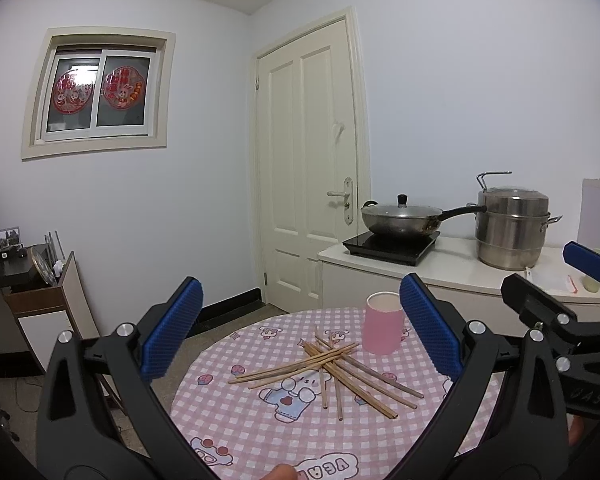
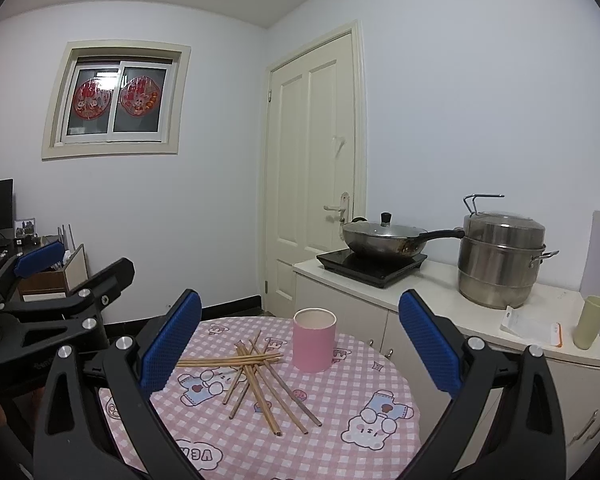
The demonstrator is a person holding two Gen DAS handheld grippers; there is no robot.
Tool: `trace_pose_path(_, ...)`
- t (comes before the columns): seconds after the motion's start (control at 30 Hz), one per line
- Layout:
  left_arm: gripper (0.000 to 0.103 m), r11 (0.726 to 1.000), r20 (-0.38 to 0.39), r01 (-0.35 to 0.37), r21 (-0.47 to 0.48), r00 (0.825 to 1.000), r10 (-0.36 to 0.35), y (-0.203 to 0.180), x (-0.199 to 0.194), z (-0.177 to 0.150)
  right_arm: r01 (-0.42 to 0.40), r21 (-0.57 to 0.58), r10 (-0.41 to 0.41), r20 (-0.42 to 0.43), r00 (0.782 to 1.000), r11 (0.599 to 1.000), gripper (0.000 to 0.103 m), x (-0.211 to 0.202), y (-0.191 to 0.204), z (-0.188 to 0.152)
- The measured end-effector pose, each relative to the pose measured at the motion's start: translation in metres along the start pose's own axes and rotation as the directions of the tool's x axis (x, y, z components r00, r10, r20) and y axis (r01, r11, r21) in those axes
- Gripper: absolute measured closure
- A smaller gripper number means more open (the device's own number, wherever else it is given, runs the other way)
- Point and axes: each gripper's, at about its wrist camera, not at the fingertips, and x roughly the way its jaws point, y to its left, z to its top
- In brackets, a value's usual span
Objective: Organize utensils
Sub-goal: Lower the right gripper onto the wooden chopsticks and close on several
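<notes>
Several wooden chopsticks (image 1: 328,364) (image 2: 256,376) lie crossed in a loose pile on a round table with a pink checked cloth (image 1: 260,420) (image 2: 340,420). Just behind the pile stands an upright pink cup (image 1: 382,326) (image 2: 314,340), its inside hidden. My left gripper (image 1: 300,328) hovers open above the table's near side, nothing between its blue pads. My right gripper (image 2: 300,340) is also open and empty, held above the table to the right of the left one. The right gripper (image 1: 560,304) shows at the left wrist view's right edge, and the left gripper (image 2: 40,300) shows at the right wrist view's left edge.
Behind the table a white counter (image 2: 440,300) carries an induction hob with a lidded wok (image 2: 384,238), a steel steamer pot (image 2: 500,260), a green cup (image 2: 590,322) and a paper packet. A closed door (image 2: 312,168) is at the back; a desk and shelf (image 1: 40,292) stand left.
</notes>
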Motion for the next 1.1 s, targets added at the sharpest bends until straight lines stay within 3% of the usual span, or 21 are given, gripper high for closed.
trace_pose_path(0.3, 0.006, 1.0, -0.066, -0.022, -0.021, 0.998, 0.02, 0.009, 0.023, -0.01, -0.021, 0.022, 0.022, -0.04, 0.999, 1.0, 0.008, 0.018, -0.005, -0.011)
trace_pose_path(0.5, 0.006, 0.999, -0.198, -0.042, -0.035, 0.98, 0.035, 0.026, 0.061, -0.033, -0.04, 0.02, 0.042, -0.126, 0.991, 0.999, 0.008, 0.05, -0.009, -0.026)
trace_pose_path(0.77, 0.007, 0.997, -0.375, -0.054, -0.049, 0.927, 0.031, 0.046, 0.122, -0.079, 0.015, -0.02, -0.019, -0.262, 0.965, 1.0, 0.007, 0.112, -0.014, -0.06)
trace_pose_path(0.87, 0.021, 0.998, -0.442, -0.023, -0.062, 0.897, -0.006, 0.047, 0.145, -0.096, 0.005, -0.036, -0.016, -0.316, 0.949, 0.999, 0.007, 0.136, -0.013, -0.074)
trace_pose_path(1.0, 0.029, 0.994, -0.513, 0.033, -0.103, 0.854, -0.082, 0.045, 0.172, -0.116, -0.017, -0.057, -0.006, -0.384, 0.924, 0.998, 0.009, 0.17, -0.015, -0.092)
trace_pose_path(1.1, 0.035, 0.992, -0.547, 0.057, -0.111, 0.83, -0.109, 0.039, 0.192, -0.129, -0.04, -0.057, 0.012, -0.431, 0.902, 0.998, 0.02, 0.192, -0.016, -0.105)
